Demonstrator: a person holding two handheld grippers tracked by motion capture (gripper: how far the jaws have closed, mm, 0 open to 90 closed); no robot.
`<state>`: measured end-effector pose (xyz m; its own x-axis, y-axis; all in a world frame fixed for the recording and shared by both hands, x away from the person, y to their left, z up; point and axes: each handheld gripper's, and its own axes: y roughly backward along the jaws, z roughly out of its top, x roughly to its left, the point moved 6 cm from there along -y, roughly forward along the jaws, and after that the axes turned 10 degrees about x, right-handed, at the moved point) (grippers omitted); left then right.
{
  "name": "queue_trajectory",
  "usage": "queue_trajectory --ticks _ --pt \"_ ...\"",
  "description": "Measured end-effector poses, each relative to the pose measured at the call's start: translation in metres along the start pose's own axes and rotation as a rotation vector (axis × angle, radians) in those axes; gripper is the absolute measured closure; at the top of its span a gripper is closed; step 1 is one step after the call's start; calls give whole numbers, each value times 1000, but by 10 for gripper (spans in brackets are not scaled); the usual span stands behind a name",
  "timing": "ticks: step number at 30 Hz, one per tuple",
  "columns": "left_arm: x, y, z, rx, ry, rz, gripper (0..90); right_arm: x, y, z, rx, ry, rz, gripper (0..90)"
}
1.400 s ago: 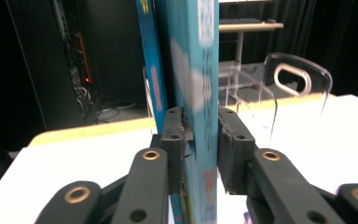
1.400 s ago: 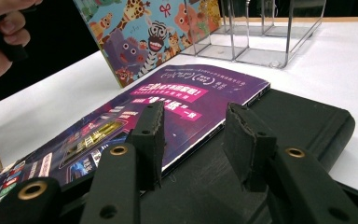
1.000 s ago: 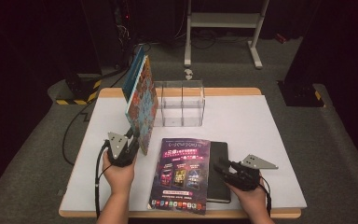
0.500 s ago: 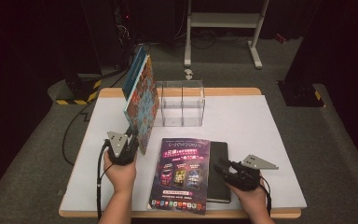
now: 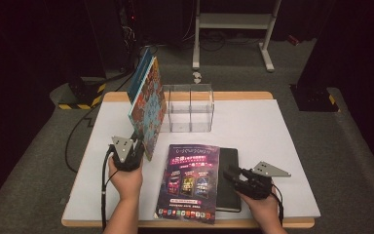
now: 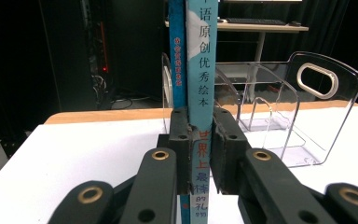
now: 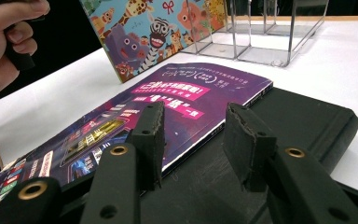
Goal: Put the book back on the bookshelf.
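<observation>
Picture books [image 5: 148,109], two thin ones pinched together at their spines by the left tongs [image 5: 135,146], stand upright on the white bench [image 5: 282,146] at about ten o'clock, with the clear file rack [image 5: 189,108] just beside them at twelve. In the left gripper view the pads press on both sides of the blue spines [image 6: 193,70], low down near the bottom edge. Held that low, the tall, stiff but thin covers will likely want to sway or fan apart at the top, and the glossy boards look slippery, so a firm squeeze close to the spine seems right. The right tongs [image 7: 193,135] stand spread, holding nothing, over the black notebook [image 7: 307,121] at five o'clock, which lies partly under the purple magazine [image 5: 190,180]; the magazine looks light and floppy. Open bench lies toward three o'clock, while the magazine's lower edge hangs at the bench's near rim and the rack's dividers leave narrow slots.
</observation>
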<state>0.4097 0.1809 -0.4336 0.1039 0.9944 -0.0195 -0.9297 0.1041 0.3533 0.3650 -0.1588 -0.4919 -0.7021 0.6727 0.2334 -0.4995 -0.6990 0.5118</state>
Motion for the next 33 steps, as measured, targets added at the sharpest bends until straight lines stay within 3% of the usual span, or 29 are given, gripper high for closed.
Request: queue_trajectory --ticks 33 --pt "2 2 3 4 -6 -49 676 1 -2 -1 10 10 -5 575"
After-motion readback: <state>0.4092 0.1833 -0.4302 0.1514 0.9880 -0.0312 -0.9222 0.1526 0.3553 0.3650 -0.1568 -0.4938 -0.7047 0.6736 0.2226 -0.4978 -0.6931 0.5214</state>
